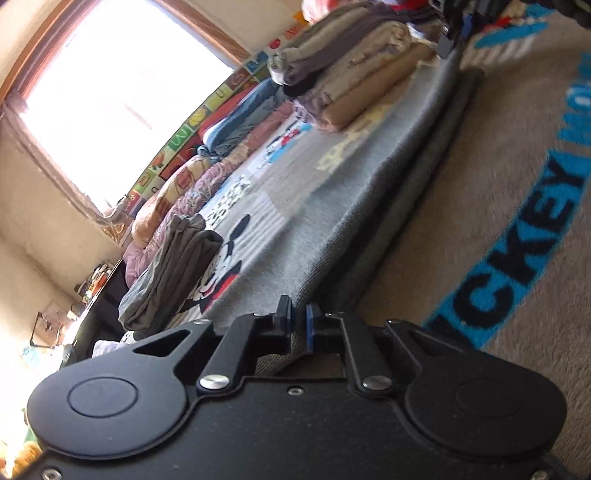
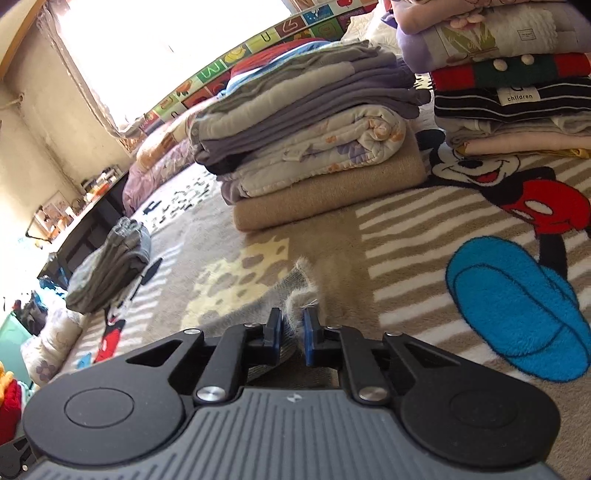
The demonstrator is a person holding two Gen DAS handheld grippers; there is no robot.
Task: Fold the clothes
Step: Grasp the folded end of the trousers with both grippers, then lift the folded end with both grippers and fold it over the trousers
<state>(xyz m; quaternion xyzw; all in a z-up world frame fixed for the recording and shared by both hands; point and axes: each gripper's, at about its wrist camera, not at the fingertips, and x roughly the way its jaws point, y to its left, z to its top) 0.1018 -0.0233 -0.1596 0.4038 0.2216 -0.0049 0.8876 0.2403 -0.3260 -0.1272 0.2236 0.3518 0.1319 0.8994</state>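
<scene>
Garment: a grey knit garment (image 1: 362,206) lies stretched flat on the Mickey Mouse blanket (image 2: 461,229), its long folded edge running from one gripper to the other
Left gripper: left gripper (image 1: 298,325) has its jaws nearly together, clamped on the near corner of the grey garment, cloth bunched between the pads
Right gripper: right gripper (image 2: 293,332) is pinched on a fuzzy grey corner of the same garment, fibres sticking up between the fingers; in the left wrist view it shows at the garment's far end (image 1: 452,33)
Nearest stack: a folded pile (image 2: 314,147) with a tan piece at the bottom, a floral quilted one above and grey and purple layers on top, just beyond the garment
Second stack: a taller pile (image 2: 509,85) with striped, red-green and lilac pieces, toward the blanket's right edge
Small pile: folded dark grey clothes (image 2: 110,269) near the blanket's left edge
Far edge: rolled bedding (image 1: 177,192) and an alphabet play mat (image 2: 258,44) under a bright window (image 1: 110,92)
</scene>
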